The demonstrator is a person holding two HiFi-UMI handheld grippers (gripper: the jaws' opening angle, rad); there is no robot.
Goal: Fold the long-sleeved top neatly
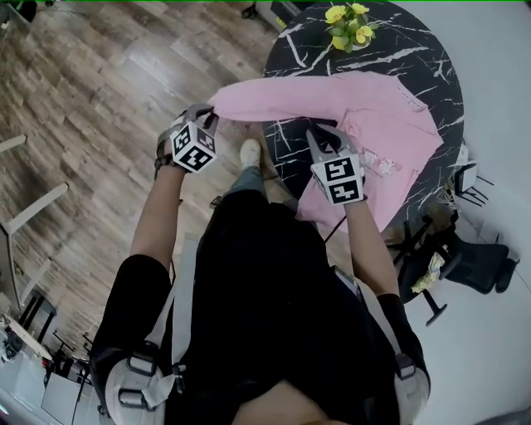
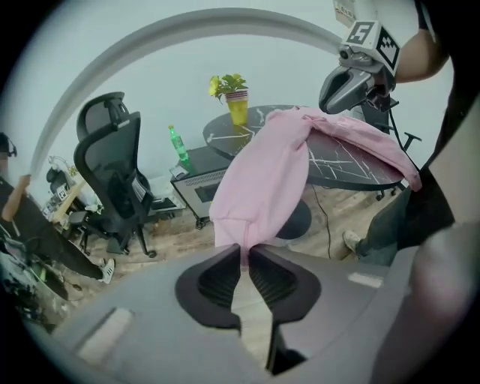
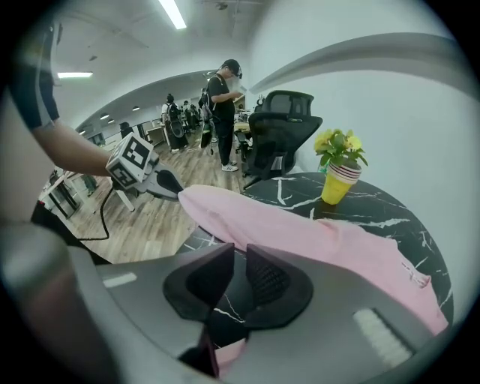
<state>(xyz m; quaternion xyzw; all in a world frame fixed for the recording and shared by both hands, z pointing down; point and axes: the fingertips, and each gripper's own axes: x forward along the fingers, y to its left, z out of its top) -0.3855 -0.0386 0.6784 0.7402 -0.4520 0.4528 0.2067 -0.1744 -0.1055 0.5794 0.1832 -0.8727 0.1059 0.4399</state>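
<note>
A pink long-sleeved top [image 1: 382,116] lies on a round black marble table [image 1: 398,50], its lower part hanging over the near edge. One sleeve [image 1: 265,95] stretches left off the table, clear of the wooden floor. My left gripper [image 1: 209,112] is shut on that sleeve's cuff [image 2: 232,225], which sits pinched between the pads [image 2: 241,251]. My right gripper [image 1: 319,134] is over the table's near edge at the top's side. Its jaws [image 3: 238,251] stand almost together, with a strip of pink fabric [image 3: 225,356] in the gap.
A yellow pot of flowers [image 1: 348,21] stands at the table's far edge. Black office chairs [image 2: 112,165] [image 1: 473,257] stand around the table. Beside it are a low cabinet [image 2: 199,187] and a green bottle [image 2: 180,150]. People [image 3: 225,105] stand far off on the wooden floor.
</note>
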